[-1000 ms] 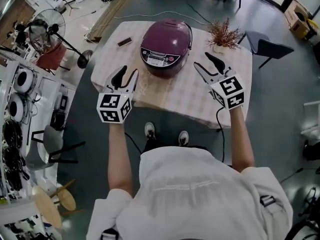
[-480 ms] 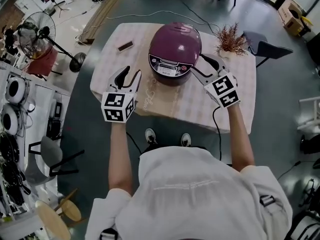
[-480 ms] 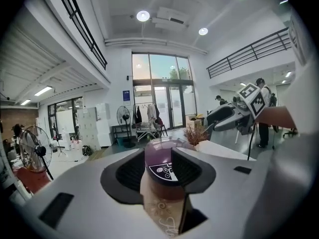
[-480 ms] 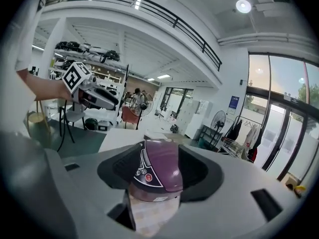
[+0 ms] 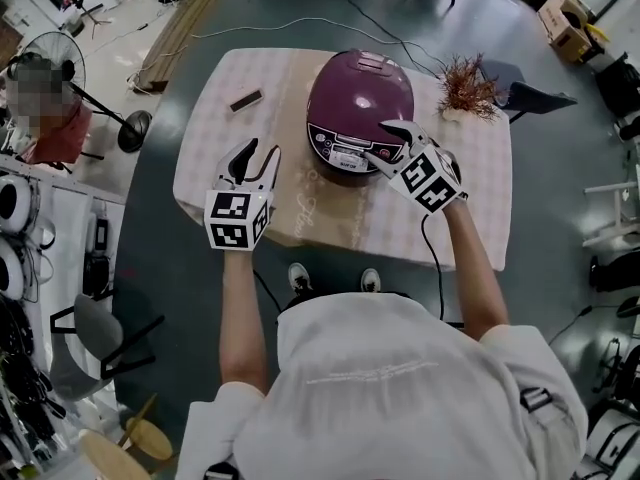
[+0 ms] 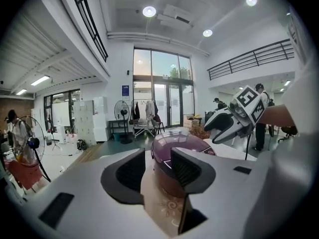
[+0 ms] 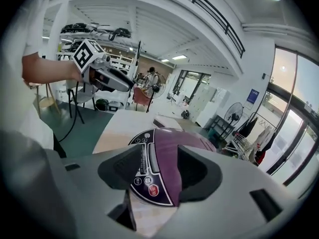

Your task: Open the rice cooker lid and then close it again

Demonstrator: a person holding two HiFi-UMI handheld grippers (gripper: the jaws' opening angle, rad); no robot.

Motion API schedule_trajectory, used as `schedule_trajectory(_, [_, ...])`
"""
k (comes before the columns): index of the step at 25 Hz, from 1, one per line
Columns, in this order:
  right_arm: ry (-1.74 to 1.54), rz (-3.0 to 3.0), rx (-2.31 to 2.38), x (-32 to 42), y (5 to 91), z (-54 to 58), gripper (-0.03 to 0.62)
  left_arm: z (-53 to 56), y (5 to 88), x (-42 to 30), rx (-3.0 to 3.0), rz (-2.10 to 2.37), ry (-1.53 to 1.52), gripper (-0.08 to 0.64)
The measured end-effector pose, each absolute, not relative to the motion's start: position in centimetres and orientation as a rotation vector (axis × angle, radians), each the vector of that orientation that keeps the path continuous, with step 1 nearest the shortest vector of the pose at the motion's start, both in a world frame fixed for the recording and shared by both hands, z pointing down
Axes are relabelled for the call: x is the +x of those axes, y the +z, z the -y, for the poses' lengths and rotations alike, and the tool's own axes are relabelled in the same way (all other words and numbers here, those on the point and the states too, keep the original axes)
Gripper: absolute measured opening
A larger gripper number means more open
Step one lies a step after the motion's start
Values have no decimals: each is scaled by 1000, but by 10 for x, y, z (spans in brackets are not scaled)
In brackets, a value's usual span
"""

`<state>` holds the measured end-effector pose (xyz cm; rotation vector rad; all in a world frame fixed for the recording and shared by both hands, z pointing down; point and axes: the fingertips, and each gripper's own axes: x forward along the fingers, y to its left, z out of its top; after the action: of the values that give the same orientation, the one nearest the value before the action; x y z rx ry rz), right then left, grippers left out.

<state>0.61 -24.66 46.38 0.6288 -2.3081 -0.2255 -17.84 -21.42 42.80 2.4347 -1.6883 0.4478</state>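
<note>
Rice cooker is seen mid-table, lid down and latched, control panel turned toward the person. Dried plant is set just right of it, and a small dark object lies well apart at the left.

Change over the last second: right gripper has been brought in from the open table near the plant and is now placed over the cooker's front, at the panel edge. Its jaws have just been opened wider and stand well apart. The panel is framed between them in the right gripper view, but no pad is seen pressing on it, and contact can't be confirmed.

Left gripper has been moved slightly closer and is held over the table left of the cooker, well clear of it. Its jaws are about half spread, with nothing between them but the cooker seen at a distance.

Task judged as barely started: approach done, lid not yet released. The latch at the lid front is likely what is being lined up. Risk is that a wide jaw lands on the panel buttons instead
</note>
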Motion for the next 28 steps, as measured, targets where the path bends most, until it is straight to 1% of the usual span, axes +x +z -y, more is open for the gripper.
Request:
schedule_trajectory(4, [-218,2266,593,-8,483,255,222,220,440,-185,2423,1661,448,175])
schedule_trajectory(10, [-197,2216,516,-20,512,256,221,219,456,-189,2400,1624,453,172])
schedule_trajectory(12, [-187,2205,488,-26,519,255,212,218,461,-192,2389,1614,456,172])
schedule_trajectory(19, [-115,2194,447,-34,542,253,212,216,479,-197,2355,1588,457,172])
schedule_trajectory(25, [-89,2229,462,-35,540,255,202,213,485,-196,2331,1578,451,169])
schedule_trajectory(28, [-78,2240,458,-37,540,252,220,212,488,-195,2326,1569,459,169])
